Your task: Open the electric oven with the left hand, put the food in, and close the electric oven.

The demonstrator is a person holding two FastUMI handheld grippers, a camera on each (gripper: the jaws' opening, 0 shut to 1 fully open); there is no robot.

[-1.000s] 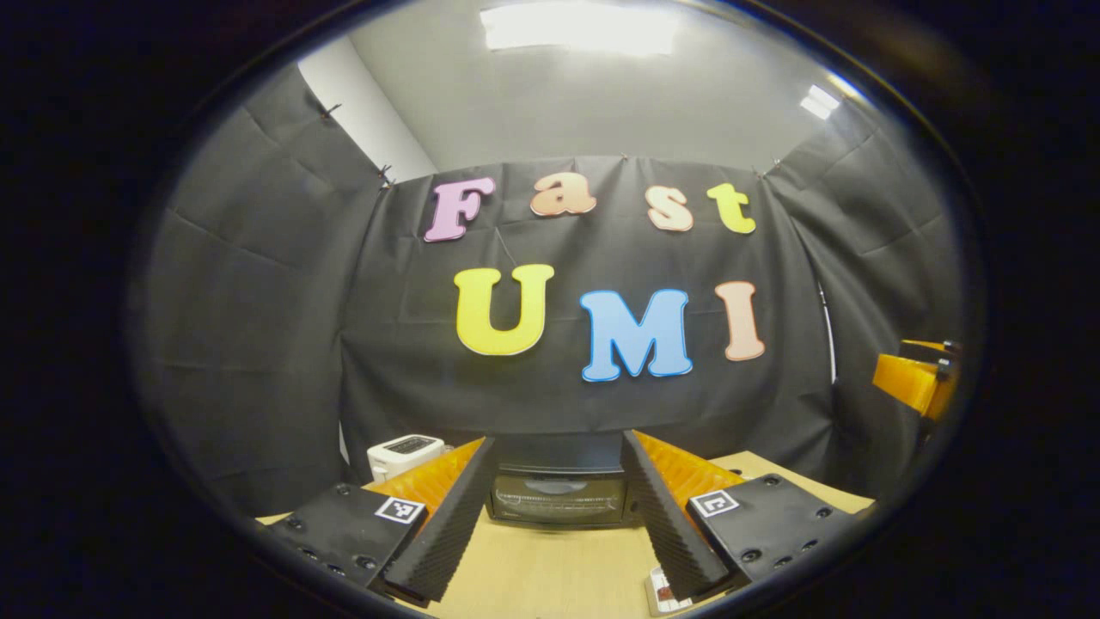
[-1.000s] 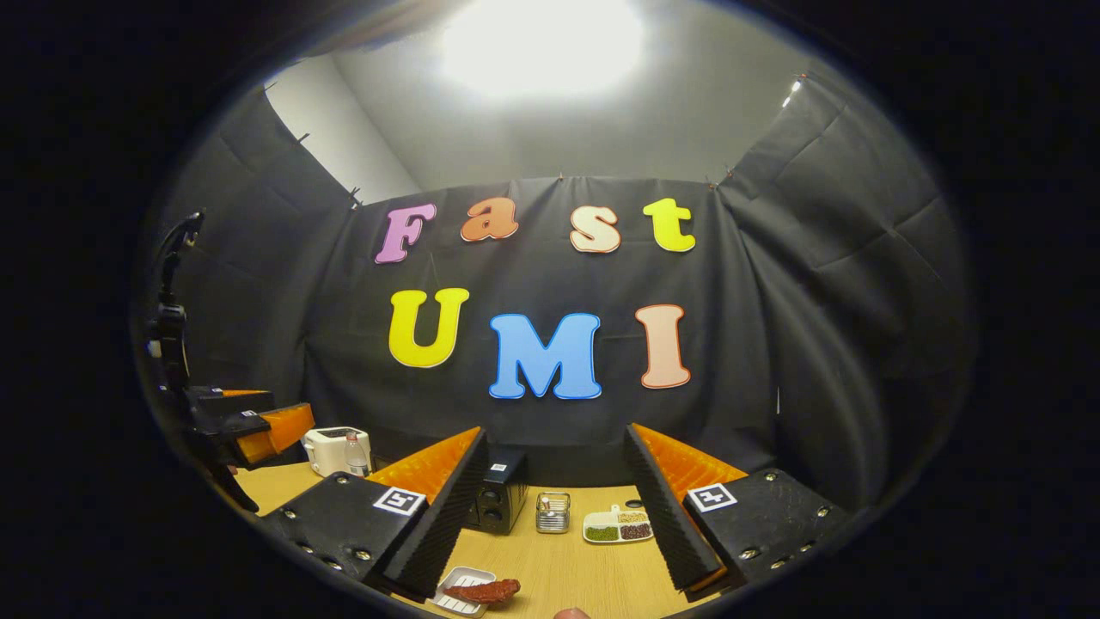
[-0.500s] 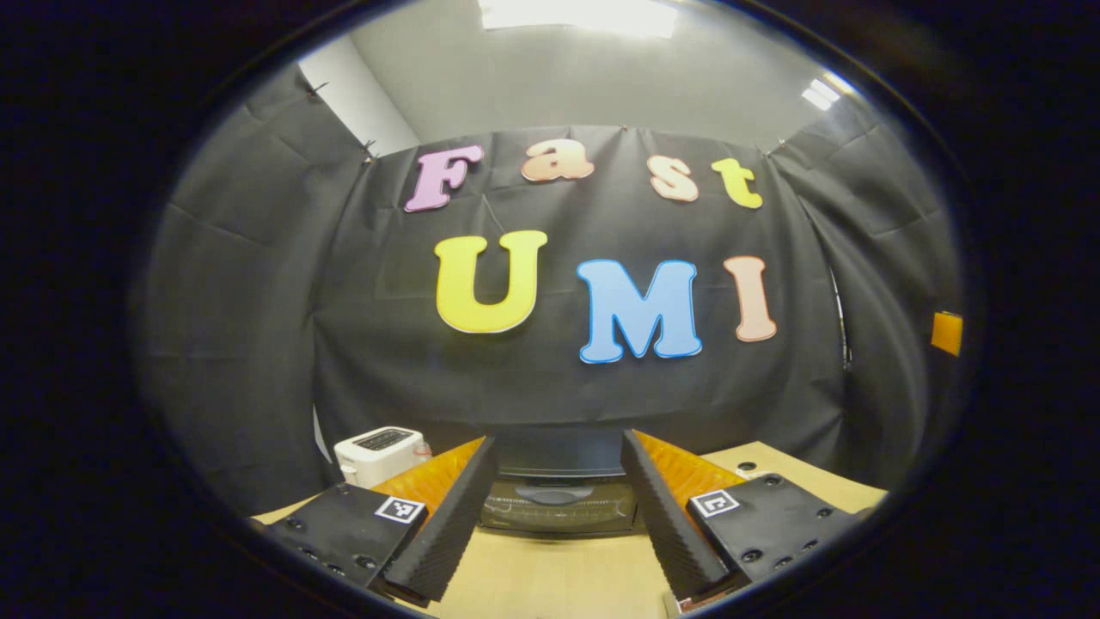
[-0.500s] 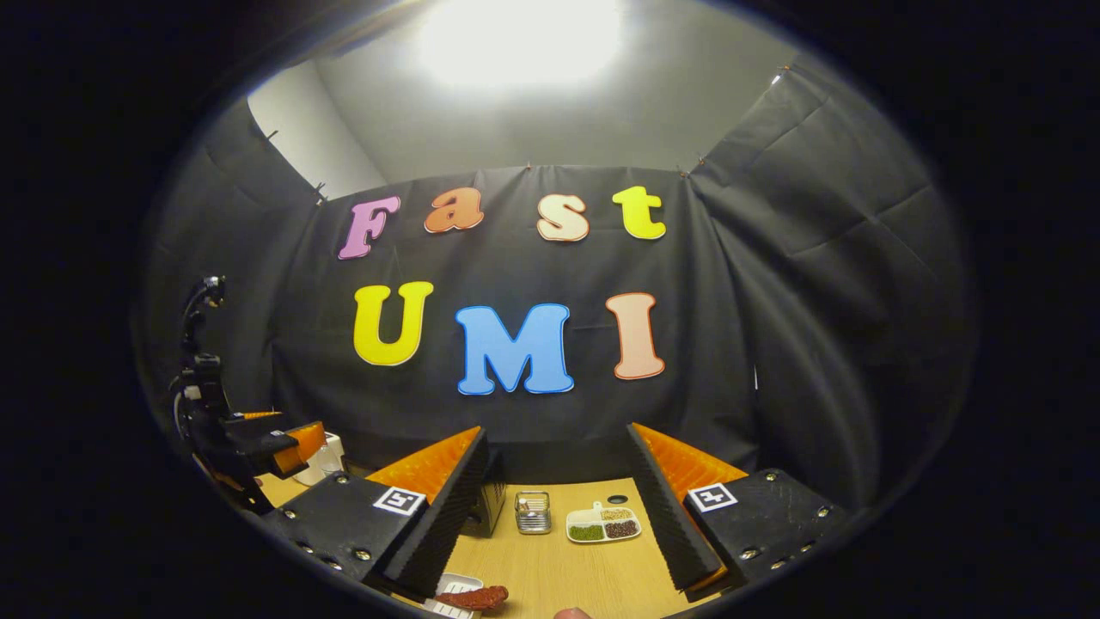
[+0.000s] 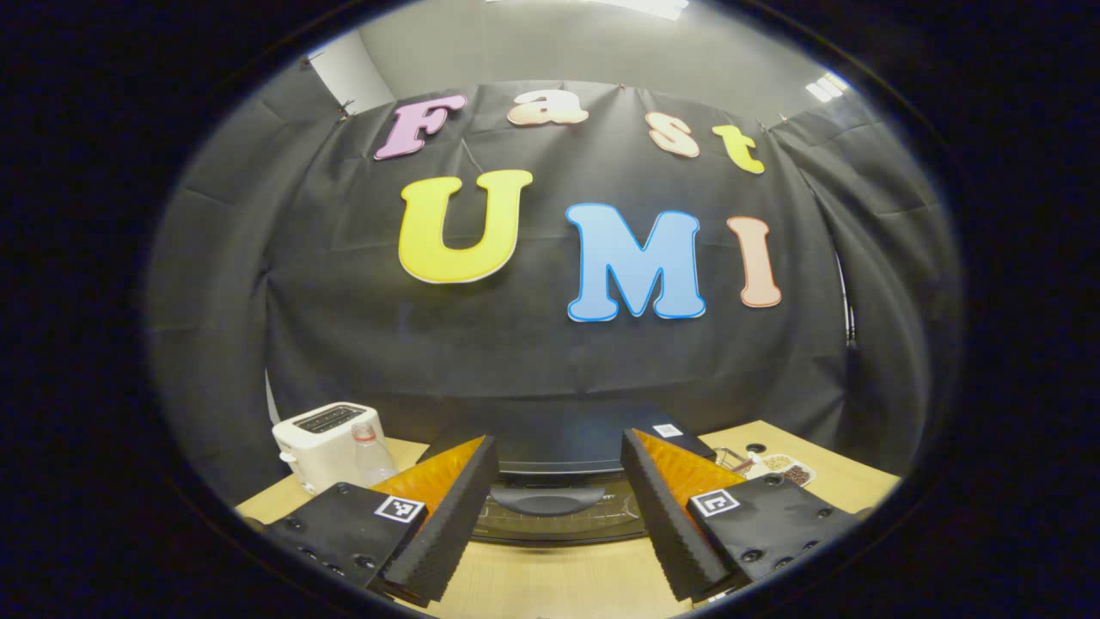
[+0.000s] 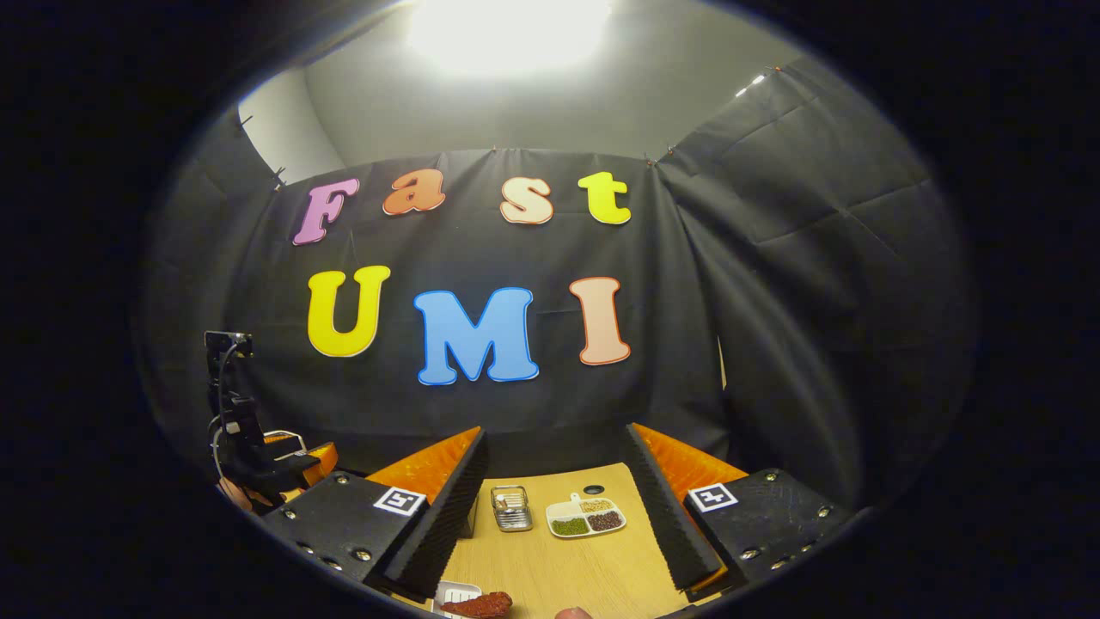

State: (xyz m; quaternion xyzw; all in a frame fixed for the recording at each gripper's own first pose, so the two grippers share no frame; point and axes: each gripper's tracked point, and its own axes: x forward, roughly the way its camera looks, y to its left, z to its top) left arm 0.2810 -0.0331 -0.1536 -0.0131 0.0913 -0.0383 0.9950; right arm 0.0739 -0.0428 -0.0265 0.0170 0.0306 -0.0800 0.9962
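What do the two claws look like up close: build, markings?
Each claw, left and right, is a V of two wedge fingers with ribbed inner pads and orange outer walls. Each finger sits on a black plate with screws and a small square black-and-white tag. In the right gripper view, the left unit carries a black post and a cable.

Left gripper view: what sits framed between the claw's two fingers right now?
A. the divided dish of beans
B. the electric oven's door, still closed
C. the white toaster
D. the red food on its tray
B: the electric oven lies dead ahead between the open fingers of the left claw, door shut, while the toaster stands off to the left.
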